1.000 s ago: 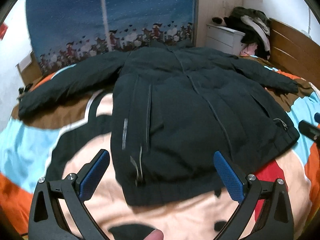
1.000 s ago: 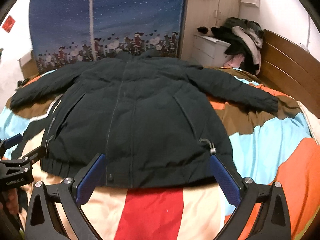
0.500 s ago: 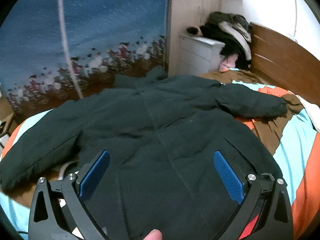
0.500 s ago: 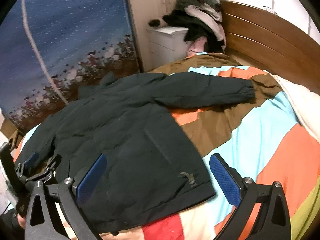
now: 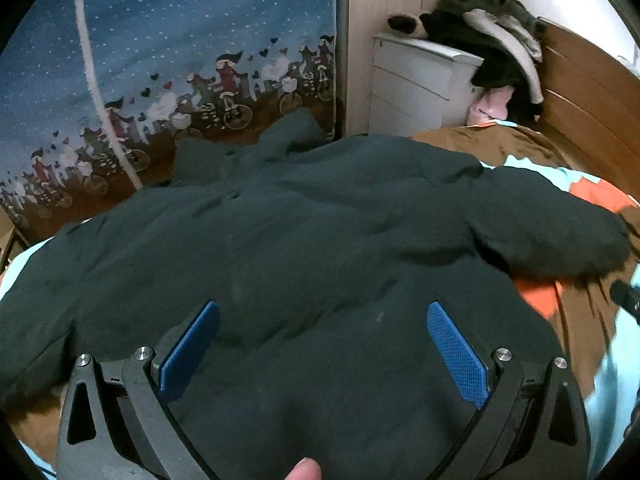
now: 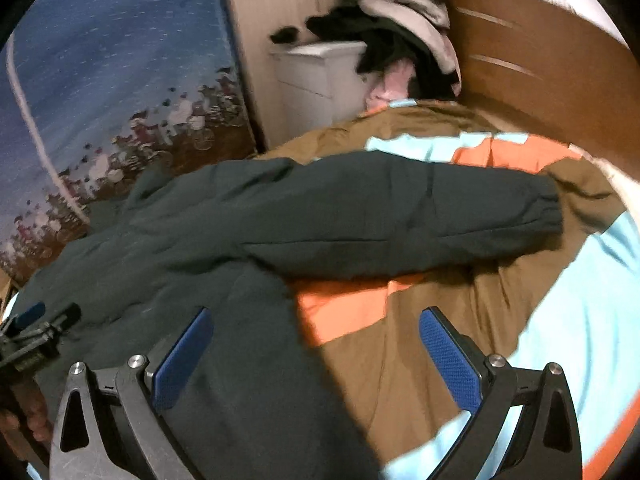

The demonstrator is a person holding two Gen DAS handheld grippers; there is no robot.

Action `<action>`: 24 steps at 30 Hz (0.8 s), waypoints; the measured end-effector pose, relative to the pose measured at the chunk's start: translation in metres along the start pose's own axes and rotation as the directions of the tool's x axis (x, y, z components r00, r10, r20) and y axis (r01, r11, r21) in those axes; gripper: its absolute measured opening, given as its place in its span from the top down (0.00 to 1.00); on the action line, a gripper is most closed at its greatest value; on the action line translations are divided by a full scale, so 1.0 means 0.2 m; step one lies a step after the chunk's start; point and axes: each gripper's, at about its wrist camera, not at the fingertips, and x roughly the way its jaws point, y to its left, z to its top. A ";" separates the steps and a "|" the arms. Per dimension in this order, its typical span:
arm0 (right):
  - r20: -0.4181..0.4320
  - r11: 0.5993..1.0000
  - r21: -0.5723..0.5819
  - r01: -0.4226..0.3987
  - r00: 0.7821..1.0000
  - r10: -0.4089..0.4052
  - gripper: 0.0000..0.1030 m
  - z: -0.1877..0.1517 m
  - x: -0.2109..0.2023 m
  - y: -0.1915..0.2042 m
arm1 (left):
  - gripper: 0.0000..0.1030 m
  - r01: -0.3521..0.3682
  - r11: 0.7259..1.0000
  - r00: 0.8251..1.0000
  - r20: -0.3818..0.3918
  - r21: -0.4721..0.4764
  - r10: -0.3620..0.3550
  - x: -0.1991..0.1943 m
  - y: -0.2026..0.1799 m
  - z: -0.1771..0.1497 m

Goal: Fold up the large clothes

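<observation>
Closest to me, the left gripper (image 5: 322, 340) hangs with its blue pads spread wide over the body of the dark padded jacket (image 5: 300, 248), holding nothing. The right gripper (image 6: 316, 350) is just as wide apart and empty, poised over the jacket's side edge where it meets the striped bedspread (image 6: 560, 320). The jacket lies spread flat on the bed, its sleeve (image 6: 400, 216) stretched out toward the wooden headboard (image 6: 540, 64). My worry is the padding: it looks thick and slippery, so a shallow pinch may take only the top layer, or catch the bedspread as well. A dragged sleeve could also twist the body out of line. Beyond stands a white dresser (image 5: 416, 80), heaped with a pile of clothes (image 5: 488, 36).
</observation>
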 end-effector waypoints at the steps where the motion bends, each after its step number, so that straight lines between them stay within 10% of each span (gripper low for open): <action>1: -0.012 0.999 0.033 0.003 1.000 -0.002 0.00 0.03 0.06 -0.09 | 0.01 -0.006 1.000 1.000 0.007 0.001 0.006 0.05 -0.03 0.03; 9: -0.010 0.960 0.276 0.044 0.999 -0.042 0.00 0.22 0.33 -0.69 | 0.01 -0.027 1.000 0.999 0.025 -0.004 0.028 0.37 -0.24 0.26; 17: -0.002 0.798 0.597 0.082 0.995 -0.101 0.00 0.24 0.39 -1.21 | 0.01 -0.059 0.998 0.998 0.009 0.038 0.059 0.58 -0.33 0.31; 24: 0.022 0.768 0.637 0.073 0.993 -0.113 0.00 0.28 0.44 -1.30 | 0.01 -0.061 0.998 0.996 -0.056 0.034 0.063 0.76 -0.33 0.30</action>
